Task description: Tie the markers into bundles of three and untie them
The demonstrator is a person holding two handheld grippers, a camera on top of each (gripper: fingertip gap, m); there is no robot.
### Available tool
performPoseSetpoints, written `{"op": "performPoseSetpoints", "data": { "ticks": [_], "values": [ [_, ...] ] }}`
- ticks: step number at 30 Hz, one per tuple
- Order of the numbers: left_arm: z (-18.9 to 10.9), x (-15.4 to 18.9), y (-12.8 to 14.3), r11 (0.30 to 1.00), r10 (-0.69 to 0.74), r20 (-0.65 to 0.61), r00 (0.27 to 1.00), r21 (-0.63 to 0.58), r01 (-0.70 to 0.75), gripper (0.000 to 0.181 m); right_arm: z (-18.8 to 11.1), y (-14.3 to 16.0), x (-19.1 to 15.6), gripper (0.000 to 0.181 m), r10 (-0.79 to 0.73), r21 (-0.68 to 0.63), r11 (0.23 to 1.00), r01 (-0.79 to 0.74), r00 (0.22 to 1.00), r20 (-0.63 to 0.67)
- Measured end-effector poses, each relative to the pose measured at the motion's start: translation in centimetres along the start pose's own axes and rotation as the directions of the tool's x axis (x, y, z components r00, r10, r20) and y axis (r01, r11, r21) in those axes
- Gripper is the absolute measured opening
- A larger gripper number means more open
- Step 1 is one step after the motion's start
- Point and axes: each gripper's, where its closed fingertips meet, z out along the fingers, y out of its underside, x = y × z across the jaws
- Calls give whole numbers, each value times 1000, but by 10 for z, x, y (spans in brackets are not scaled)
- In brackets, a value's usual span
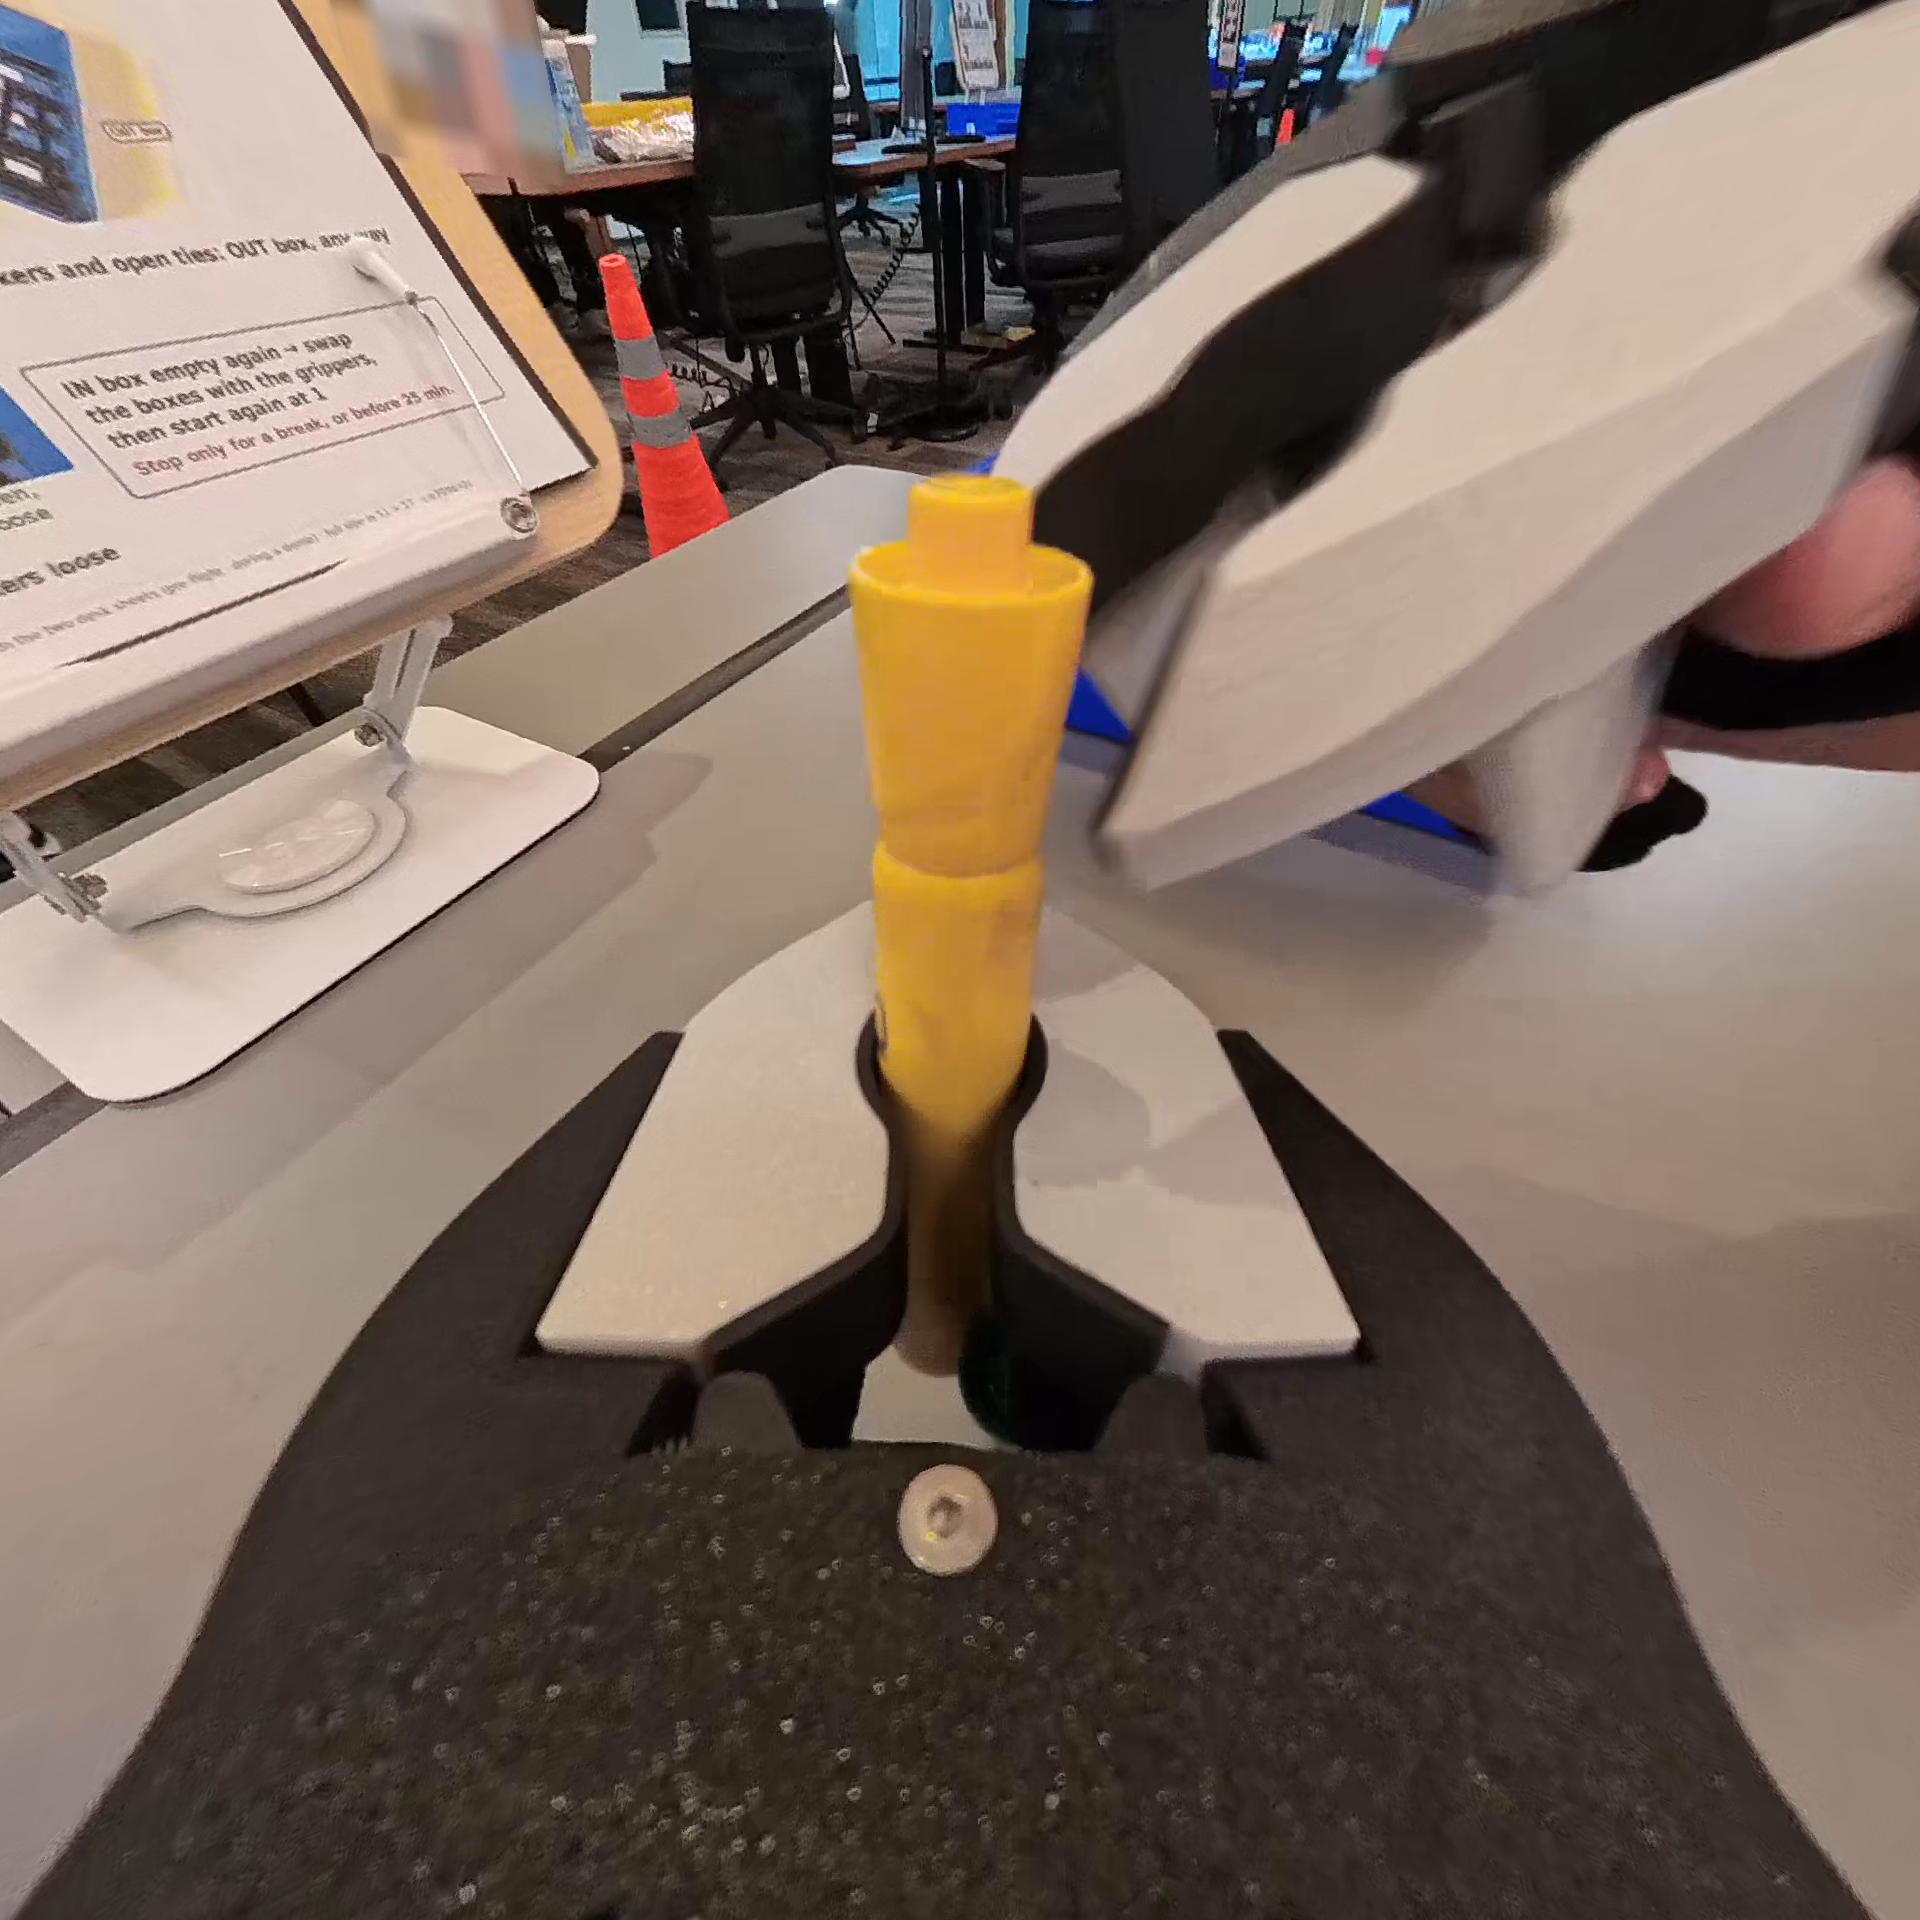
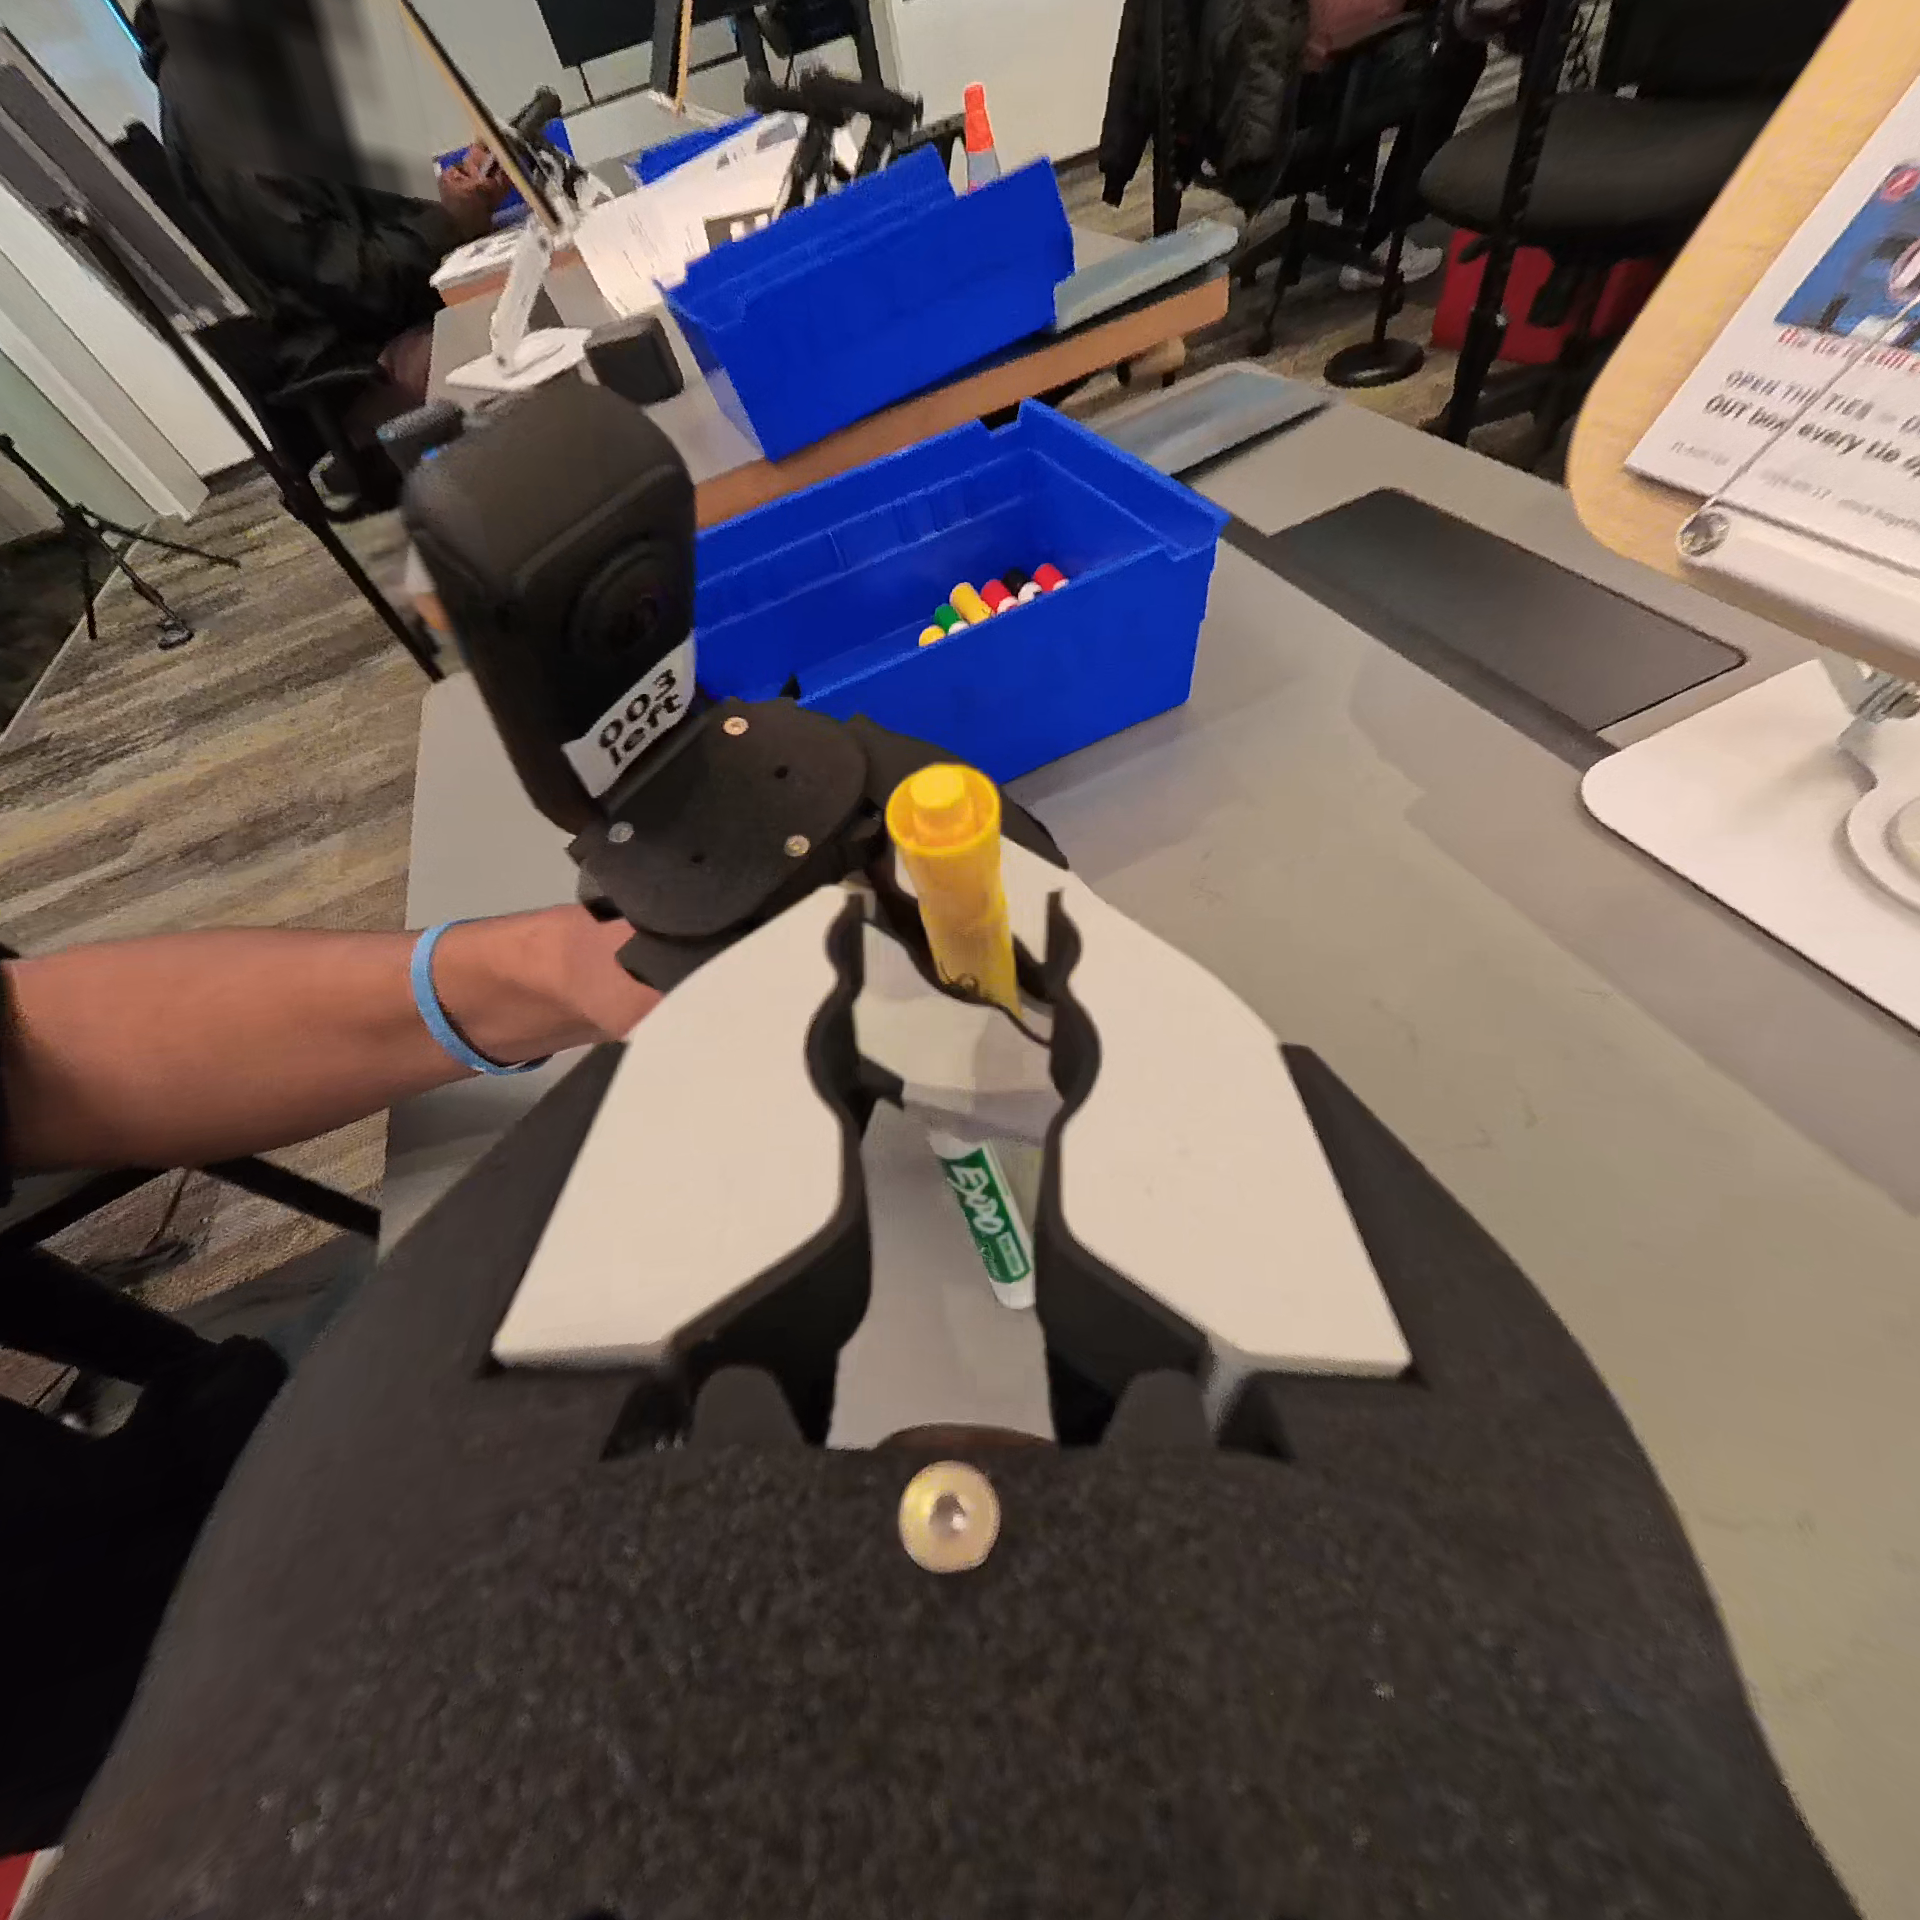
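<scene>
Grey tabletop (image 2: 1455, 935) in an open office carries the work. Left claw (image 1: 951, 1070) is clamped on a yellow marker (image 1: 961, 727), held upright. Right claw (image 2: 951, 997) stands apart, its jaws either side of that marker without gripping; a green marker (image 2: 987, 1221) lies on the tabletop below it. Further out, a blue bin (image 2: 1143, 644) holds more markers (image 2: 992, 601). No tie or finished bundle is visible; judged early, with gathering, tying and untying remaining.

Bare grey surface (image 2: 1351, 935) lies open to the right; the blue plastic bin (image 2: 1039, 707) blocks ahead, the white document stand (image 2: 1745, 821) far right.
</scene>
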Motion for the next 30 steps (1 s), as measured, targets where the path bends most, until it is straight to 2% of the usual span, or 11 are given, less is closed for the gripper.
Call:
{"op": "performPoseSetpoints", "data": {
  "ticks": [3,5,8,11,12,14,17,22,24,28,30],
  "values": [
    [-5,-9,-2,996,-78,-10,997,37,78,11,-17,10,-2,40,3,27,1000,-2,1000,-14],
    [-9,-15,-2,989,-136,-22,991,63,137,11,-13,47,-6,45,7,-108,994,-10,1000,-24],
    [-11,-19,-2,981,-173,-34,984,85,176,11,14,99,-7,51,-72,-261,964,45,993,-95],
    [-9,-16,-5,973,-201,-60,978,105,207,11,43,121,2,51,-173,-331,938,107,969,-178],
    [-9,-14,-6,971,-207,-65,976,109,213,11,50,122,4,47,-183,-326,938,117,966,-181],
    [-10,-12,-7,971,-207,-69,976,111,214,11,57,123,3,20,-158,-306,946,105,976,-152],
    [-15,-14,-10,968,-213,-64,975,125,220,11,52,121,3,19,-136,-268,959,95,981,-136],
    [-29,-23,-9,941,-291,-106,951,147,304,10,23,122,12,19,-97,-246,968,56,982,-161],
    [-31,-27,5,949,-295,-68,953,95,300,10,10,117,14,19,-30,-197,980,0,989,-148],
    [-29,-31,51,970,-207,51,977,-122,212,10,-9,91,19,19,70,-33,997,-74,992,-109],
    [-24,-25,63,970,-168,42,985,-172,173,10,-12,76,22,20,70,60,996,-65,993,-90]
  ]
}}
